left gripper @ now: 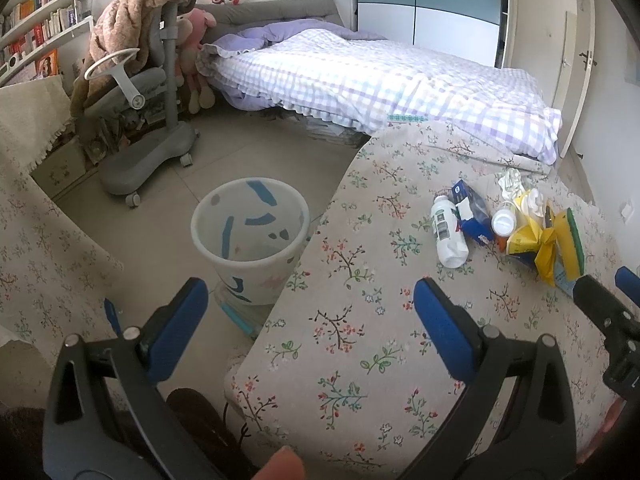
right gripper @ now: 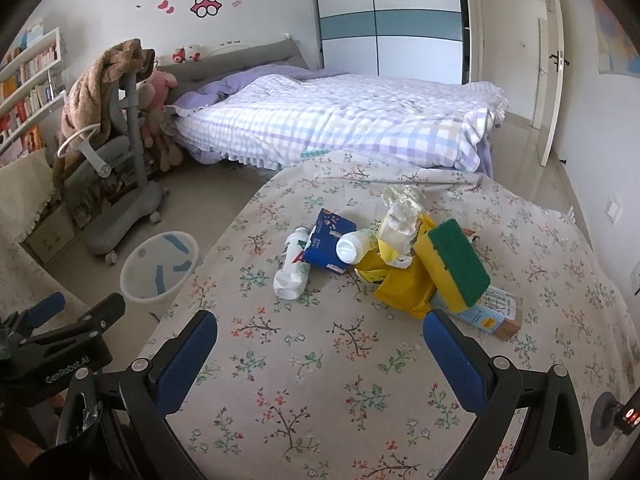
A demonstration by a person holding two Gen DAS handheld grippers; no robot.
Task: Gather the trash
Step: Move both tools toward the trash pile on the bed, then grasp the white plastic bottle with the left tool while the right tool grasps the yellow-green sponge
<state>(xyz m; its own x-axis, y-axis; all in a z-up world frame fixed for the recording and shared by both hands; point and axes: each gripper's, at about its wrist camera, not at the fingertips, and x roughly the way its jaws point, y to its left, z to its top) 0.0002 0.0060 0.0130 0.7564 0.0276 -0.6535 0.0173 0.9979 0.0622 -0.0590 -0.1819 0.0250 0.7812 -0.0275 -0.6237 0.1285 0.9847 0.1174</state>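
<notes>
Both grippers are held wide open over the floral tablecloth (right gripper: 320, 380), nothing gripped: left gripper (left gripper: 310, 320), right gripper (right gripper: 320, 334). A bit further out the trash is piled on the table: a white bottle (right gripper: 291, 270) lying down, a blue box (right gripper: 329, 245), yellow wrapper (right gripper: 404, 288), sponge (right gripper: 454, 262), crumpled tissue (right gripper: 400, 210). The bin (left gripper: 250, 236) is parked on the floor just beside the table edge. A bed (right gripper: 340, 120) is seen behind.

The counter (right gripper: 360, 380) wears a beige cloth sprigged with red, green and blue flowers. On it lie a white bottle (right gripper: 292, 266), a navy blue box (right gripper: 329, 240), a yellow bag (right gripper: 404, 284) and a yellow sponge (right gripper: 454, 262) faced in green. The bin (left gripper: 250, 236) is white with blue patches. The bed (right gripper: 340, 128) has a lilac-and-white check quilt.
</notes>
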